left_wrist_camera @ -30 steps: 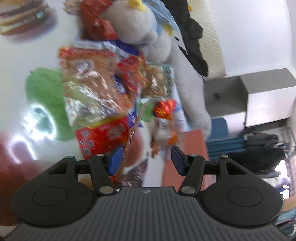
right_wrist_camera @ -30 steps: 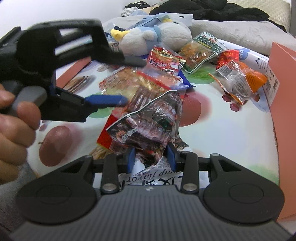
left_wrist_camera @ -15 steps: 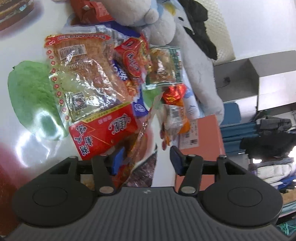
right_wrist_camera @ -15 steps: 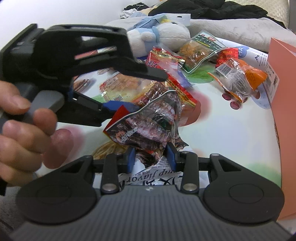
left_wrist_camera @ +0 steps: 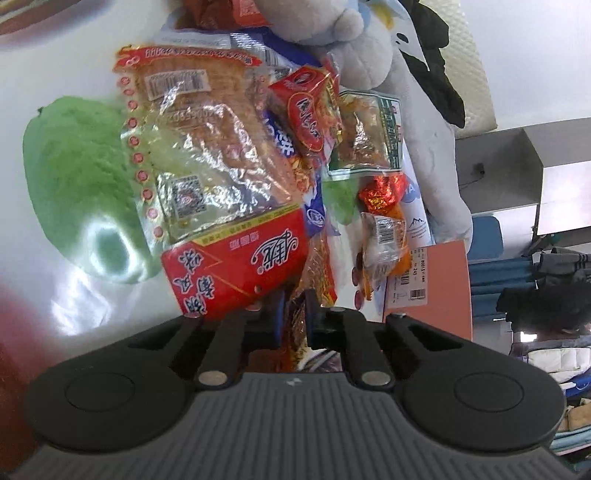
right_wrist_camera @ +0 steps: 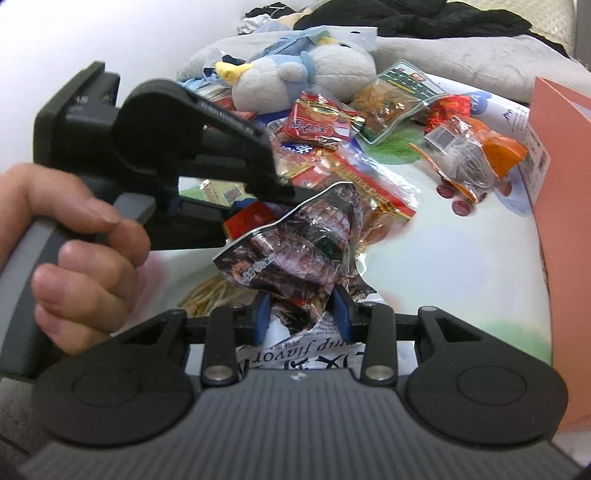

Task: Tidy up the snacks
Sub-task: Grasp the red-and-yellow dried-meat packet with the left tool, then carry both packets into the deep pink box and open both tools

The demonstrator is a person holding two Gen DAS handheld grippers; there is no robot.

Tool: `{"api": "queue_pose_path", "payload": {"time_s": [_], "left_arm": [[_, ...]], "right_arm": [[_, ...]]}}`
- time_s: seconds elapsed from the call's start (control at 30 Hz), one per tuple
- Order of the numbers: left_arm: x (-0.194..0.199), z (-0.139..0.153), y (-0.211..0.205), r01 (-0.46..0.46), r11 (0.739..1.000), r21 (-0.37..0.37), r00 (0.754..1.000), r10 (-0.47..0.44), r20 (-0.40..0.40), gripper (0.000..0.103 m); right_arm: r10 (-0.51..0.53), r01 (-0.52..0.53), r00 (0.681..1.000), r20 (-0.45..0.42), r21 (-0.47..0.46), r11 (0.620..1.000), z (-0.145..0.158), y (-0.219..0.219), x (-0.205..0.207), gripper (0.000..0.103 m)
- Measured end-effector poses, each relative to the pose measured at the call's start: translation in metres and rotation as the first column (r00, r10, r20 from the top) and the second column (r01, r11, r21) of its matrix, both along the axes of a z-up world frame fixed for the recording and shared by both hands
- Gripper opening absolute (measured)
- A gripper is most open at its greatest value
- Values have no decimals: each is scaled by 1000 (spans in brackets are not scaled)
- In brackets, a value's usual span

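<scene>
My left gripper is shut on the edge of an orange-gold snack packet at the near end of a snack pile. The pile holds a big clear pastry bag, a red packet with white script, a small red packet and a green-edged packet. My right gripper is shut on a dark crinkled shrimp-flavour bag. In the right wrist view the left gripper meets the orange-gold packet just above that dark bag.
A grey plush penguin lies behind the pile. An orange-and-clear packet lies to the right near an upright salmon cardboard sheet. The glossy tablecloth has printed fruit. Black clothing lies at the back.
My left gripper moved in toward the pile and shut on the orange-gold packet. My right gripper stayed shut on the dark bag, almost still.
</scene>
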State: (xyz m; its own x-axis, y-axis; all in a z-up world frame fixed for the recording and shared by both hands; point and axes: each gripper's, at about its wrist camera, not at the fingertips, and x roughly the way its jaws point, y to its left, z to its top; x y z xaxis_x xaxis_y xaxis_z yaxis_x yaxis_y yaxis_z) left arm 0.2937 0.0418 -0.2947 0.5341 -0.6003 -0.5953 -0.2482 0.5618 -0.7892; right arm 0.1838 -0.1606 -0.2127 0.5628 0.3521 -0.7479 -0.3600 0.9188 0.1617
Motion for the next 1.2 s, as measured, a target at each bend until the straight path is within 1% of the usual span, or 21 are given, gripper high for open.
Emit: {"api": "queue_pose_path", "payload": {"time_s": [0.07, 0.17, 0.23, 0.33, 0.4, 0.5, 0.67, 0.7, 0.77, 0.83, 0.87, 0.97, 1.03, 1.1, 1.2], "left_arm": [[-4, 1, 0, 1, 1000, 0, 1000, -1, 6, 12], [-7, 10, -6, 33, 999, 19, 998, -33, 48, 10], [-12, 20, -12, 57, 996, 66, 995, -62, 72, 9], [-20, 40, -23, 90, 981, 169, 987, -111, 118, 8], [-26, 53, -33, 109, 958, 263, 978, -151, 145, 8], [-35, 71, -50, 135, 908, 397, 958, -222, 183, 7], [-50, 88, -68, 147, 836, 529, 937, -288, 196, 7], [-52, 90, -69, 149, 827, 542, 934, -298, 198, 7], [-56, 94, -70, 161, 821, 548, 930, -312, 193, 7], [-59, 98, -73, 154, 804, 574, 930, -314, 191, 7], [-61, 101, -73, 151, 801, 579, 929, -316, 193, 7], [-63, 109, -72, 140, 803, 579, 928, -310, 205, 7], [-64, 117, -73, 132, 796, 590, 925, -312, 215, 7], [-65, 126, -74, 131, 795, 592, 921, -318, 223, 7], [-65, 144, -77, 125, 785, 607, 908, -337, 249, 7]], "right_arm": [[-17, 17, 1000, -10, -2, 1000, 2, -4, -1, 38], [-50, 50, 998, -25, -7, 999, 5, -10, -3, 37], [-71, 71, 997, -31, -12, 997, 9, -14, -5, 37], [-100, 100, 994, -40, -22, 995, 14, -20, -6, 37], [-119, 118, 992, -46, -26, 993, 16, -25, -7, 37], [-144, 143, 988, -55, -30, 989, 20, -31, -8, 37], [-163, 161, 985, -49, -58, 985, 30, -33, -8, 37], [-167, 164, 985, -48, -58, 985, 32, -34, -8, 37], [-173, 171, 984, -49, -56, 984, 37, -36, -8, 37], [-178, 175, 983, -46, -55, 983, 41, -37, -7, 37], [-179, 176, 983, -43, -58, 983, 44, -37, -7, 37], [-180, 177, 983, -29, -64, 982, 52, -40, -7, 37], [-182, 181, 983, -19, -67, 981, 59, -42, -7, 37], [-190, 189, 982, -11, -63, 980, 67, -45, -5, 37], [-197, 197, 980, 16, -53, 979, 82, -50, -4, 37]]}}
